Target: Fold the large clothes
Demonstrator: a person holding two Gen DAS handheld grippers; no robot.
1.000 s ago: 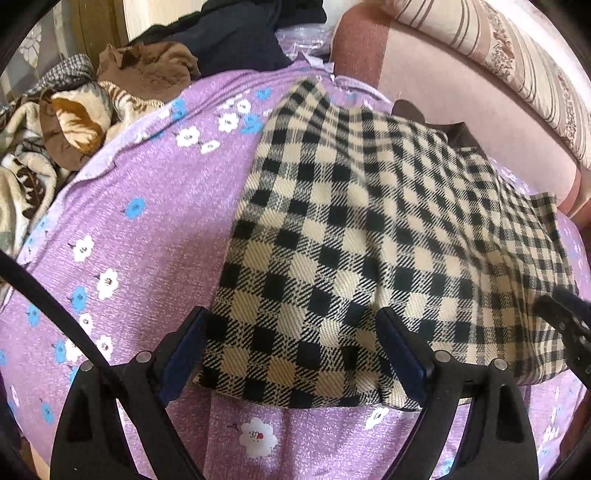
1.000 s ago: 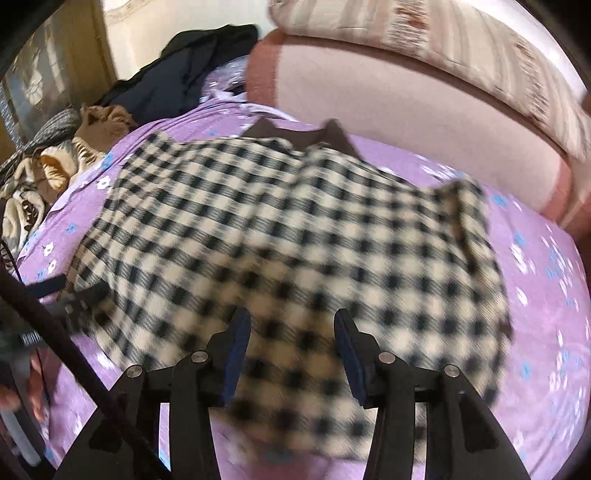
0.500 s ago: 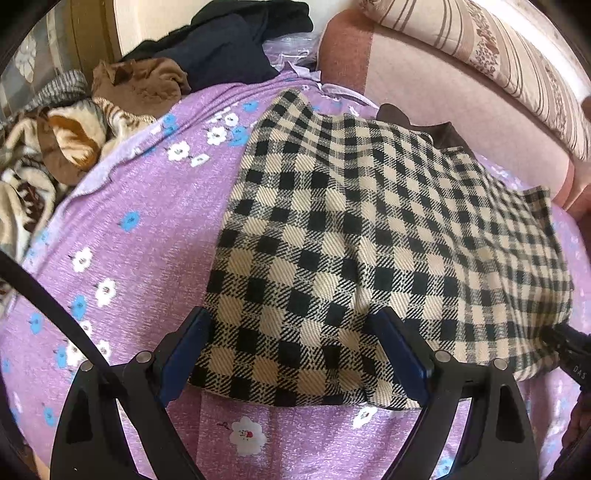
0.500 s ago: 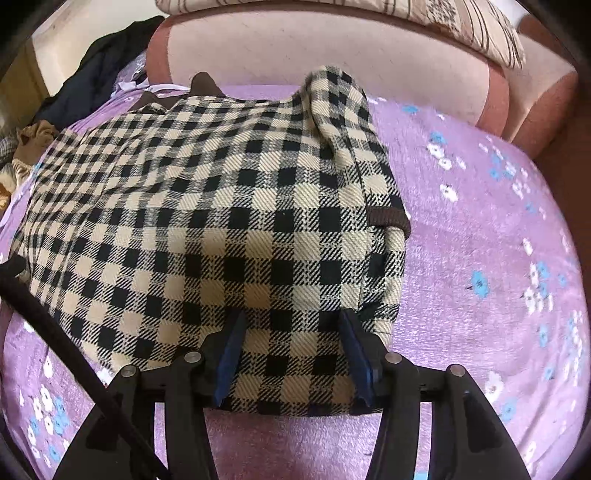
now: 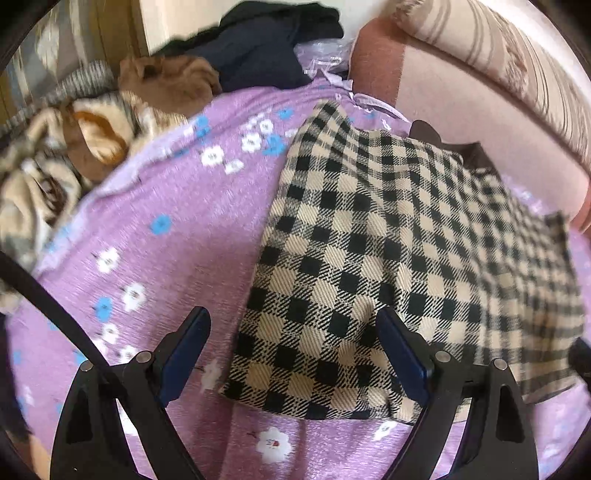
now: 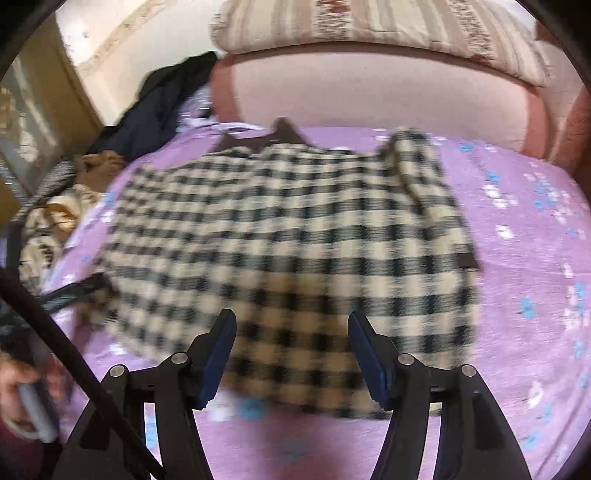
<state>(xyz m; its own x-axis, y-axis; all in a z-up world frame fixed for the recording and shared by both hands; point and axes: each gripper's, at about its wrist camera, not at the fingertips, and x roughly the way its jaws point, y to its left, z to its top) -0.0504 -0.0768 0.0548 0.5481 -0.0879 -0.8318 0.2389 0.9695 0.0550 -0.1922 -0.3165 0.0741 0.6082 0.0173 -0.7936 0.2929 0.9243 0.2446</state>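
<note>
A large black-and-cream checked garment (image 5: 406, 258) lies folded flat on the purple flowered bedspread (image 5: 147, 240); a dark brown collar shows at its far edge. My left gripper (image 5: 291, 336) is open and empty, its fingers straddling the garment's near left corner. In the right wrist view the garment (image 6: 295, 240) is motion-blurred, with a sleeve folded along its right side. My right gripper (image 6: 291, 332) is open and empty above the garment's near edge. The left gripper's tip (image 6: 70, 291) shows at the garment's left corner.
A heap of brown and tan clothes (image 5: 92, 147) and dark navy garments (image 5: 266, 44) lies at the far left of the bed. A pink headboard (image 6: 369, 96) and a striped pillow (image 6: 388, 26) stand behind. A hand (image 6: 22, 398) shows at the lower left.
My right gripper has opened wider and pulled back from the garment's near edge. My left gripper has shifted left, so the garment's corner now sits between its fingers toward the right.
</note>
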